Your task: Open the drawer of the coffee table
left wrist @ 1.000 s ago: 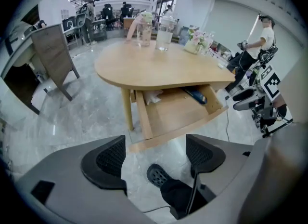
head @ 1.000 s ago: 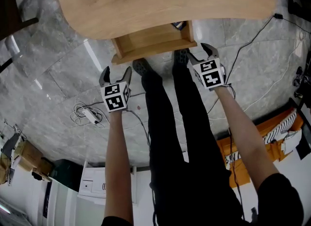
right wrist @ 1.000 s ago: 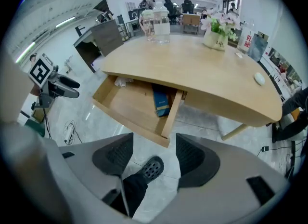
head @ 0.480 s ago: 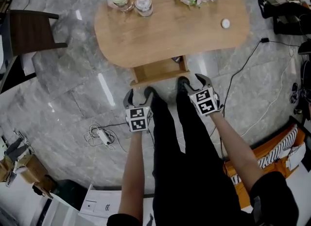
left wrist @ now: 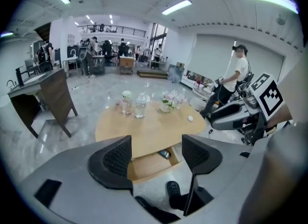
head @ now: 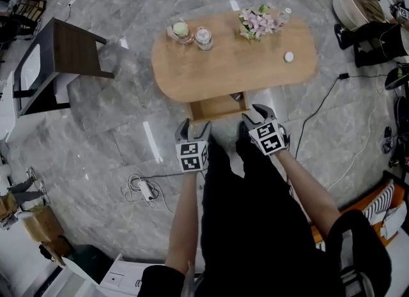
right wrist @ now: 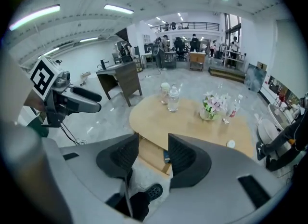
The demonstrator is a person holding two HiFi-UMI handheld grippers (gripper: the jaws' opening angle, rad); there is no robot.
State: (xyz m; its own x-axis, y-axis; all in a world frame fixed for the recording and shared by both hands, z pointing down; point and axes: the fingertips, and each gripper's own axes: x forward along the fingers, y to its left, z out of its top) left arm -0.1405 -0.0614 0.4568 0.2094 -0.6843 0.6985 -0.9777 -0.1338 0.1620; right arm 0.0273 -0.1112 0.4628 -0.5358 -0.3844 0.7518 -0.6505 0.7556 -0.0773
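Head view, looking down. My left gripper (head: 194, 128) and right gripper (head: 254, 118) are held side by side over the grey floor (head: 115, 129), on the near side of the coffee table (head: 236, 66) and clear of it. The drawer (head: 217, 106) stands pulled out from the middle of the table's near long edge, its light wooden interior exposed; a small dark object (head: 236, 96) lies in its far right corner. On the table top, two clear jars (head: 192, 34) stand near the far left edge, a bunch of pink flowers (head: 259, 22) near the far right edge, and a small white disc (head: 289, 56) toward the right end. A dark chair (head: 64, 53) stands well to the table's left. Gripper views: the left gripper (left wrist: 156, 153) and the right gripper (right wrist: 153, 151) each have their jaws apart, having just been closing a little; nothing lies between the pads, and the drawer (left wrist: 150, 165) (right wrist: 150, 153) shows through each gap, far beyond the fingertips.
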